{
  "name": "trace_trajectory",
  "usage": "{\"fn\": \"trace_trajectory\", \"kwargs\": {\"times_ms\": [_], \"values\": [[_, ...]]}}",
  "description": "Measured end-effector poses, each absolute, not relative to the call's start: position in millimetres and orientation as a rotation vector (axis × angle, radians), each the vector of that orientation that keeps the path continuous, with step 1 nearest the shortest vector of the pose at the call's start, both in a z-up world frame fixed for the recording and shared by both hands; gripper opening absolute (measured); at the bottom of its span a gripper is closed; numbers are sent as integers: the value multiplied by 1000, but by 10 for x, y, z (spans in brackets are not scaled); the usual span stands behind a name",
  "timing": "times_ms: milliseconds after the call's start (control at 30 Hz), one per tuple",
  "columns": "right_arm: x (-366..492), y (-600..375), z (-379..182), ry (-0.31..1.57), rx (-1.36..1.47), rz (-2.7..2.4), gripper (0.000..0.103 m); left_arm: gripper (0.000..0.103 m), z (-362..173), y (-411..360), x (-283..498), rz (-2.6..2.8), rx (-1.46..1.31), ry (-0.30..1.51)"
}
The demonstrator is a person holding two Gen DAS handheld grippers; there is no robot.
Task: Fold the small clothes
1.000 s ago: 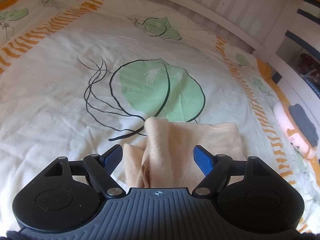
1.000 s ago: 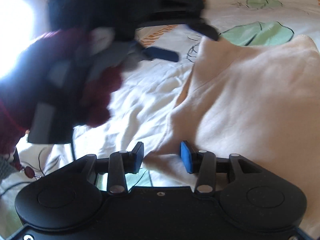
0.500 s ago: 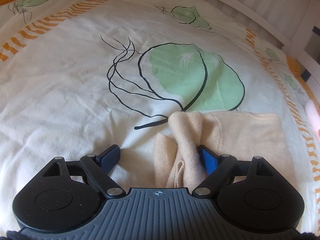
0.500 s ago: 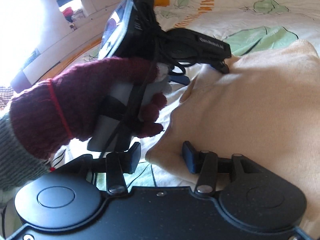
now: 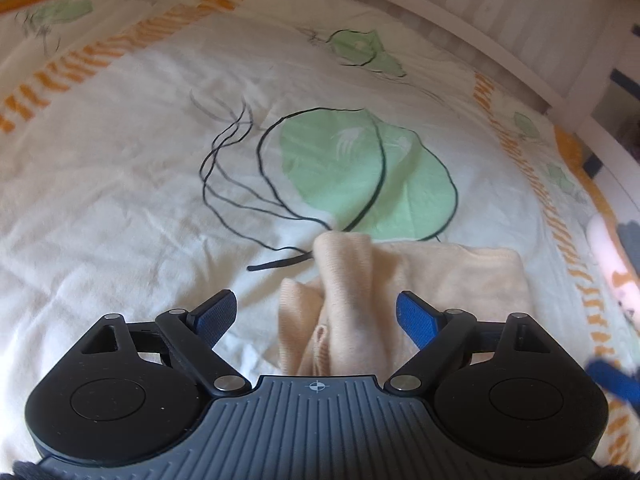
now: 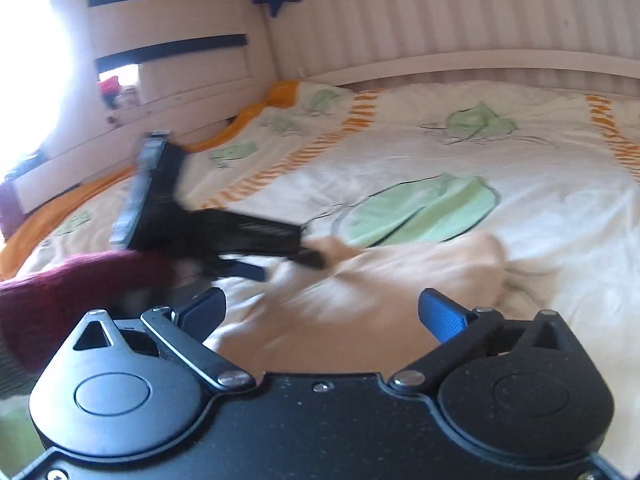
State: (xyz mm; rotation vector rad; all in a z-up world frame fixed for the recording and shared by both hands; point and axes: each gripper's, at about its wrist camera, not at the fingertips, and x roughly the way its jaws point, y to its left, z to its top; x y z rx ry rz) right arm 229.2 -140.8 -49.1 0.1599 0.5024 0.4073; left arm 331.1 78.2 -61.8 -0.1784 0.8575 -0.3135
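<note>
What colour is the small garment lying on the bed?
Pale peach-beige; the garment shows best in the left wrist view.

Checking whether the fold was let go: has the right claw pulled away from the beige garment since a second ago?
Yes. The right claw has lifted and backed off the beige garment, its jaws opening, nothing gripped.

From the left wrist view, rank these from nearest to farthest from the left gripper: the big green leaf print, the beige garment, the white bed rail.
1. beige garment: directly ahead of the left gripper, part of it between the open fingers.
2. big green leaf print: just beyond the garment, mid-bedspread.
3. white bed rail: along the far edge of the bed, top right.
</note>
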Motion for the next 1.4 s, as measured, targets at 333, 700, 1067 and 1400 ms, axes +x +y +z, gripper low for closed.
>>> {"fn": "trace_trajectory", "kwargs": {"times_ms": [333, 700, 1067, 1400], "values": [[3194, -1493, -692, 651, 90, 490, 103, 89, -536, 816, 3282, -290, -151, 833], [3322, -1963, -742, 692, 280, 306, 103, 90, -557, 797, 3240, -306, -126, 858], [2602, -2060, -999, 805, 433, 344, 103, 90, -594, 653, 3016, -335, -39, 867], [2294, -2016, -1046, 838, 502, 349, 103, 91, -532, 800, 2775, -324, -78, 865]]}}
